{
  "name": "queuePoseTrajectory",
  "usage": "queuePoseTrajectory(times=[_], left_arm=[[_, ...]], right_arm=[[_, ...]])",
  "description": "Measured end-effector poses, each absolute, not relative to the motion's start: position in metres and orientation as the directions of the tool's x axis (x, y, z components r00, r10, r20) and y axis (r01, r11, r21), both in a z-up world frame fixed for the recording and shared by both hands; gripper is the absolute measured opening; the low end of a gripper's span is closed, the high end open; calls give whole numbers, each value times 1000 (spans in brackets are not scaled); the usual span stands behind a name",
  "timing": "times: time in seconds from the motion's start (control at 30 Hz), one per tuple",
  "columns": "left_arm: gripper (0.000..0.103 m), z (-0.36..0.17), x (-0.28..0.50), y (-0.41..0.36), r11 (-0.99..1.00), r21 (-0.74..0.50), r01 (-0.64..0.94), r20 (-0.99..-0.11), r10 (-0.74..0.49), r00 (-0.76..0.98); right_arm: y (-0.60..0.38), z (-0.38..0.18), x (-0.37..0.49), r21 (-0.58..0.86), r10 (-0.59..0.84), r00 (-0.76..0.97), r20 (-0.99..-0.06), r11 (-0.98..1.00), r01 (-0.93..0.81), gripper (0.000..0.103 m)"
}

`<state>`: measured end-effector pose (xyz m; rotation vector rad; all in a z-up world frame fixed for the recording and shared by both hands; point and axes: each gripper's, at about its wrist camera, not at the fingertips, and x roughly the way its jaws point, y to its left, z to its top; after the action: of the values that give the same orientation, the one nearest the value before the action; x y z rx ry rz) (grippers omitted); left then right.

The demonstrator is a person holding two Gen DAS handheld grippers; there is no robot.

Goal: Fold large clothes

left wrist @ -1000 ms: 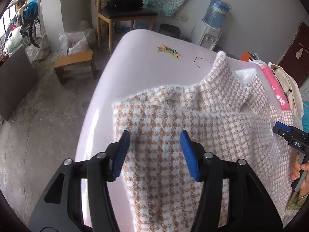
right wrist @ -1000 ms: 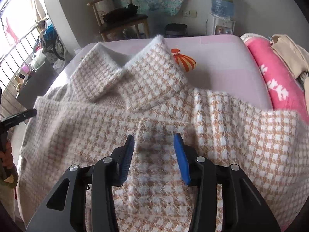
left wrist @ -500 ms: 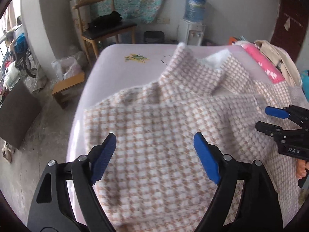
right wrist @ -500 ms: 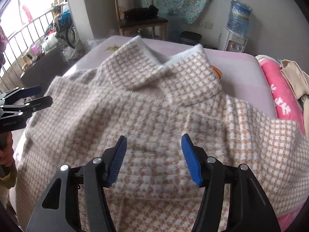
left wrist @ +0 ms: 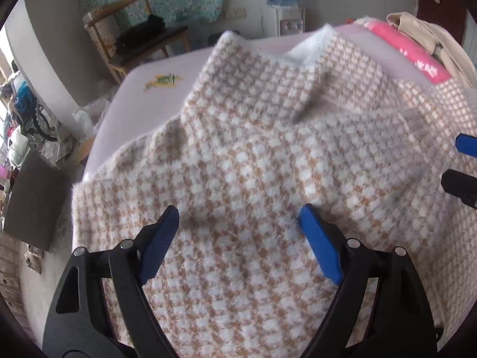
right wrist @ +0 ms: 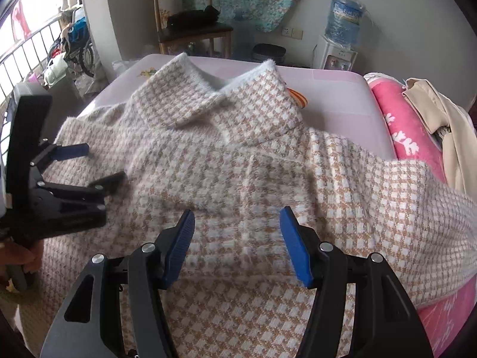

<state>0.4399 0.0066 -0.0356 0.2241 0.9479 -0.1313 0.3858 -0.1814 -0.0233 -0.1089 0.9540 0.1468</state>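
A fuzzy tan-and-white houndstooth coat [left wrist: 253,155] lies spread on the pink table [left wrist: 155,95], collar at the far side; it also shows in the right wrist view [right wrist: 238,155]. My left gripper [left wrist: 238,220] is open and empty, just above the coat's left half; it also shows in the right wrist view [right wrist: 98,161]. My right gripper [right wrist: 237,223] is open and empty above the coat's middle; its tips show at the right edge of the left wrist view [left wrist: 462,161].
A pink blanket [right wrist: 399,125] and beige clothes [right wrist: 441,119] are piled on the table's right side. A wooden chair [right wrist: 193,32], a water dispenser [right wrist: 340,47] and a bin [right wrist: 268,53] stand behind the table. The floor drops off left of the table.
Both grippers opened wider and let go of the coat. Both pulled back toward me and drew closer together, so more of the coat and collar is in view.
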Motion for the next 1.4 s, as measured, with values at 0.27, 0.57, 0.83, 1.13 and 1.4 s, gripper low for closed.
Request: queuePoseTrajectory(times=[0.27, 0.57, 0.83, 1.13, 1.4], left_arm=[[73, -36, 429, -16, 952, 68, 300, -807, -124, 577], [75, -2, 396, 41, 958, 4, 286, -792, -172, 586], [77, -39, 396, 84, 987, -15, 159, -841, -98, 532], [83, -37, 390, 85, 991, 2, 135, -848, -70, 526], [84, -22, 387, 76, 991, -36, 132, -824, -105, 557]], right_arm=[[-163, -41, 406, -47, 97, 556, -826, 970, -239, 58], [-181, -49, 395, -58, 44, 522, -852, 982, -178, 59], [-133, -58, 389, -34, 131, 500, -856, 951, -307, 64], [-143, -51, 376, -19, 127, 510, -851, 962, -272, 82], [-159, -33, 375, -29, 102, 563, -820, 975, -219, 83]])
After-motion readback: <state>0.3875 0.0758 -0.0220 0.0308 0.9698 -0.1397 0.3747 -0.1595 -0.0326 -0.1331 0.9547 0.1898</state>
